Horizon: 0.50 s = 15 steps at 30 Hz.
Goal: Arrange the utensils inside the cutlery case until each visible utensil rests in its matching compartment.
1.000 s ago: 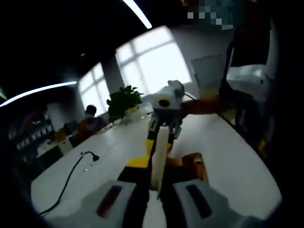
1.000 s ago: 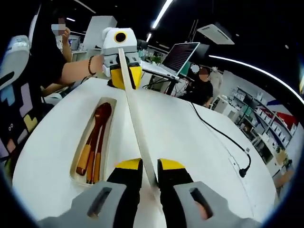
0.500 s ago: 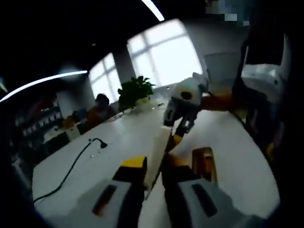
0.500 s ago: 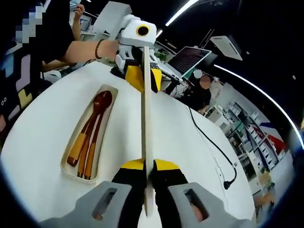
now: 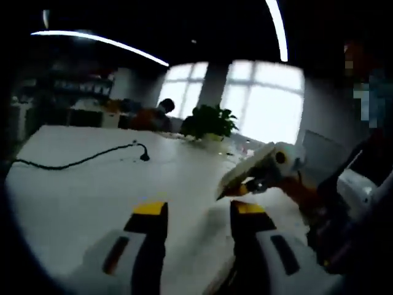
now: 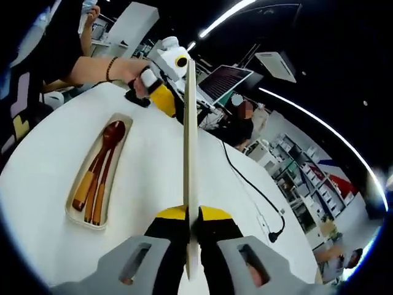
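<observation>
Right gripper view: lid edge-on, long axis probably straight ahead.

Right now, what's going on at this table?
A person is working two handheld grippers over a white table. The right claw is shut on a long flat cream strip, probably the case lid, held edge-on above the table. The left claw is open with nothing between its jaws. The cutlery case lies open on the table with a wooden spoon and chopsticks lying side by side in it.
</observation>
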Tool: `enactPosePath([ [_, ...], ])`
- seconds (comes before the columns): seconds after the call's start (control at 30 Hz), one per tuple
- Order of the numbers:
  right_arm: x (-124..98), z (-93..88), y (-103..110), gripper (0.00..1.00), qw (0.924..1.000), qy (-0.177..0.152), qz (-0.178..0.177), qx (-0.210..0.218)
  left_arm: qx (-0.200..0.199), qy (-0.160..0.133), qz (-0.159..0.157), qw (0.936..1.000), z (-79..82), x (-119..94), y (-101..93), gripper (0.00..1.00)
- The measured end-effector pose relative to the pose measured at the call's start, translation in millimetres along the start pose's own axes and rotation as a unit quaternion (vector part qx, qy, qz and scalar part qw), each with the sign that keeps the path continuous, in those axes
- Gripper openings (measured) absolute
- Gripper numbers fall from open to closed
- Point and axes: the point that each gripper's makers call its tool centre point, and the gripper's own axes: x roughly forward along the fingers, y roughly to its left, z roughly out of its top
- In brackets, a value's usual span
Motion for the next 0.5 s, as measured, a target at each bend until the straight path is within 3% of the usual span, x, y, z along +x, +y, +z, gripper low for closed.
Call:
enactPosePath([
  [0.1,-4,-1.1,-9,0.03,0.9997,0.003,-0.023,-0.01,-0.07,-0.004,-0.011,0.9975,-2.0,1,-4.0,0.54],
  [0.2,-8,-3.0,-15,0.03,0.999,0.008,-0.039,-0.019,-0.159,-0.03,-0.039,0.9861,4.7,2,-9.3,0.6],
  [0.23,-10,-3.4,-17,0.03,0.9986,0.009,-0.046,-0.024,-0.202,-0.046,-0.054,0.9768,9.8,2,-10.8,0.6],
  [0.33,-13,-4.2,-23,0.03,0.997,0.014,-0.064,-0.041,-0.257,-0.085,-0.113,0.956,24.5,-1,-22.0,0.65],
  [0.4,-15,-4.7,-27,0.03,0.9944,0.023,-0.08,-0.065,-0.326,-0.087,-0.15,0.9295,29.4,-1,-33.8,0.77],
  [0.43,-15,-4.1,-27,0.03,0.9939,0.022,-0.082,-0.069,-0.34,-0.09,-0.154,0.9233,30.7,2,-34.8,0.85],
  [0.5,-15,-2.6,-28,0.03,0.9932,0.02,-0.088,-0.073,-0.36,-0.087,-0.155,0.9159,29.5,6,-35.2,0.84],
])
